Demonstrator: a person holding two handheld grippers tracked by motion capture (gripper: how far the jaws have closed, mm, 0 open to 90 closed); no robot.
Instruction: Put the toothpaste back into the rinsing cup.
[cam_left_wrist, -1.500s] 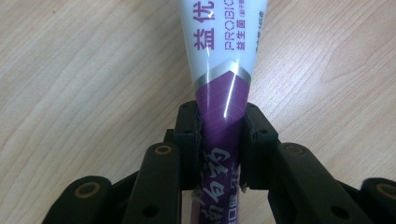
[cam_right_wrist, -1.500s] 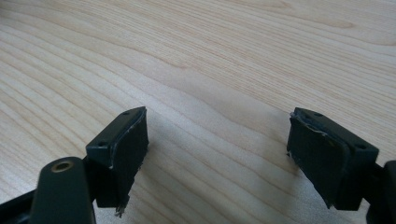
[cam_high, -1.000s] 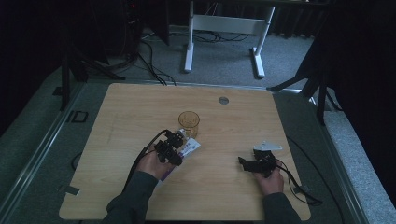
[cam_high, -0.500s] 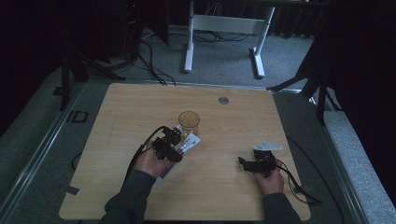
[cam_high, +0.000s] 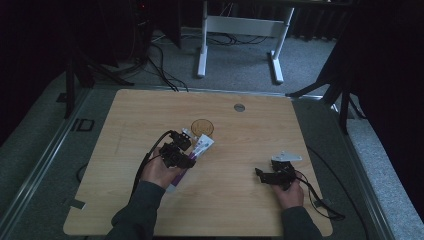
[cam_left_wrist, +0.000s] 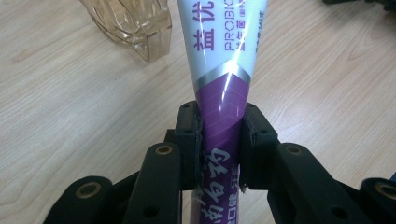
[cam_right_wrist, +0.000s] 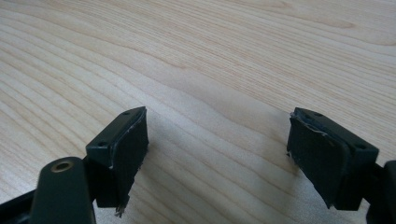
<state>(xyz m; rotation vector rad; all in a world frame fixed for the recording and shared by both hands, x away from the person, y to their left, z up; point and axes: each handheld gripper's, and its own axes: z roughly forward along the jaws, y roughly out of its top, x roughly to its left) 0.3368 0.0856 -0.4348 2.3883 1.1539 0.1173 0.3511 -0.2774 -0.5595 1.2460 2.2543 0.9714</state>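
A purple and white tube (cam_left_wrist: 219, 93) is pinched between the 2 black jaws of the left gripper (cam_left_wrist: 219, 144) at the centre of the left gripper view, its white end pointing to the top of the frame. An amber faceted glass (cam_left_wrist: 133, 23) is seen at the upper left, just beside the tube. In the high view, the tube (cam_high: 200, 148) is held left of centre over the wooden table (cam_high: 250, 120), below the glass (cam_high: 202, 128). The right gripper (cam_right_wrist: 217, 154) is seen with its jaws spread wide, nothing between them, at lower right in the high view (cam_high: 261, 174).
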